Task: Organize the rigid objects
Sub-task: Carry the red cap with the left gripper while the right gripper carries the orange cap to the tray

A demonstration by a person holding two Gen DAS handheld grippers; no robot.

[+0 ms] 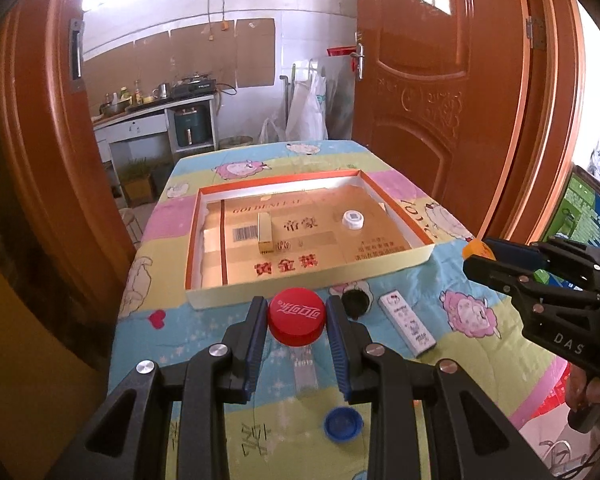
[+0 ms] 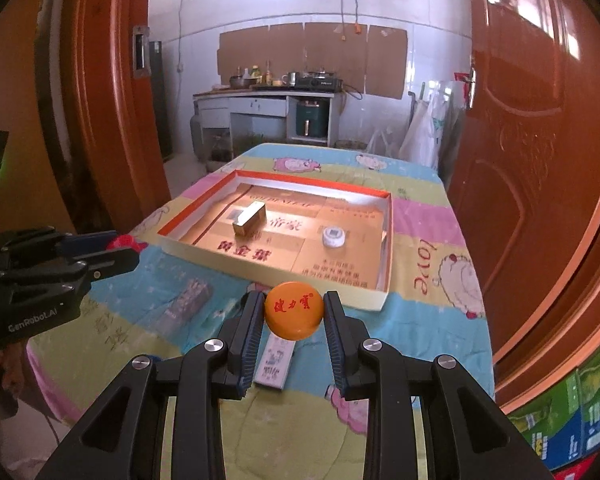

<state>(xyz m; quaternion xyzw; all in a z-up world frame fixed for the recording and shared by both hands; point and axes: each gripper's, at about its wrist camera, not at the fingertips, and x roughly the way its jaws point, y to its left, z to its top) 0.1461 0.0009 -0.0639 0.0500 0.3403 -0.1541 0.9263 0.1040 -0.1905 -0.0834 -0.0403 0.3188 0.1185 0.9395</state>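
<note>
Gripping one bottle cap apiece, both tools hover over the near part of the worktop, short of the tray.

Left tool (image 1: 297, 320) is clenched on a round red plastic cap with white script (image 1: 297, 321), held just before the near wall of the shallow cardboard tray with orange rim (image 1: 260, 292); right tool (image 2: 294, 312) is clenched on a round orange plastic cap with red characters (image 2: 294, 310), near the tray's near right corner. Inside the tray a small gold rectangular box (image 1: 264, 234) lies left of centre and a white round cap (image 1: 353, 220) sits to its right, well apart. On the cartoon-sheep patterned cloth covering the worktop (image 1: 452, 320) rest a white rectangular stick with printed figures (image 1: 407, 328), a black round cap (image 1: 356, 303) just beside the tray wall, and a blue round cap (image 1: 343, 425) nearest the camera.
</note>
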